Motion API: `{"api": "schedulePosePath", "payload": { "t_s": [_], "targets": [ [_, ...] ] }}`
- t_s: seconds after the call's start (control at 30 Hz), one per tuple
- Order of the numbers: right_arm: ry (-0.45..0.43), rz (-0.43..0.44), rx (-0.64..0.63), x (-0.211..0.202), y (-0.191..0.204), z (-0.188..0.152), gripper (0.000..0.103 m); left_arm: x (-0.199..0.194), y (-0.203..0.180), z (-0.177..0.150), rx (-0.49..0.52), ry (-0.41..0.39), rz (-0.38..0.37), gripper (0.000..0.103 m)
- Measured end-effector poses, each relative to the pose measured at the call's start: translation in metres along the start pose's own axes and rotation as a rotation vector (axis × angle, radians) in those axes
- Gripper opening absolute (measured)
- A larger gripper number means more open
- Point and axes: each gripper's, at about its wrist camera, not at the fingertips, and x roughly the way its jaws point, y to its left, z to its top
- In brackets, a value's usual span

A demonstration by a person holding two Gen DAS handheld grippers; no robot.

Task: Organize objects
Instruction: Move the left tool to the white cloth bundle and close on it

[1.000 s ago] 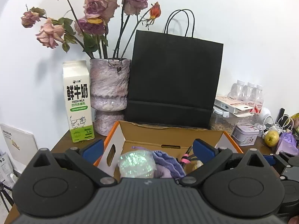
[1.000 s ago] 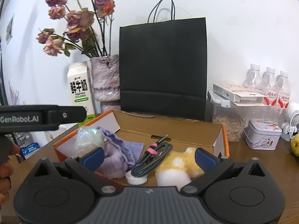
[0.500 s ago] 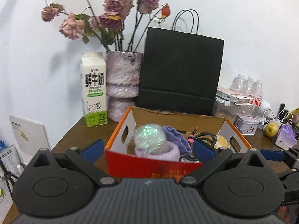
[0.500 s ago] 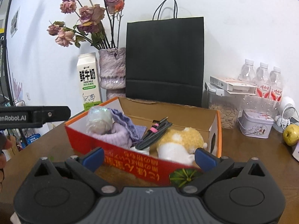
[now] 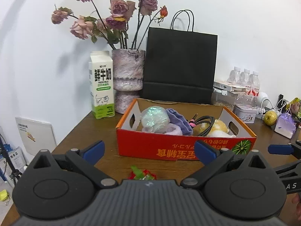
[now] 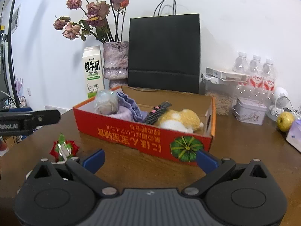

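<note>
Left wrist view showed the left gripper [image 5: 149, 150] spread wide and empty; the right gripper [image 6: 150, 157] likewise. Red cardboard box [image 5: 180, 148] sat on the table [image 5: 94, 131], holding the plush toy [image 6: 178, 121].

Red-orange box [image 5: 175, 147] sits mid-frame on the wood table, open top, printed text upside down, pumpkin picture on its right corner. Inside, left to right: iridescent ball [image 5: 155, 119], purple cloth [image 5: 178, 120], coiled black cable [image 5: 206, 122] with a pink tie, yellow-white plush [image 6: 178, 121]. A red-green candy [image 6: 63, 147] lies loose on the table, lower left of the box.
</note>
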Motion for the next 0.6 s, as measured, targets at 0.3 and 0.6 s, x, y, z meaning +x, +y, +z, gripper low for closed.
{"api": "schedulePosePath", "payload": {
  "t_s": [0.3,0.6],
  "targets": [
    [0.004,-0.005,0.016,-0.021,0.004,-0.019,0.103,-0.025,0.004,-0.019,0.016,-0.019,0.008,0.103],
    [0.012,-0.002,0.002,-0.034,0.018,-0.034,0.103,-0.036,0.013,-0.037,0.013,0.038,0.007,0.103]
  ]
}}
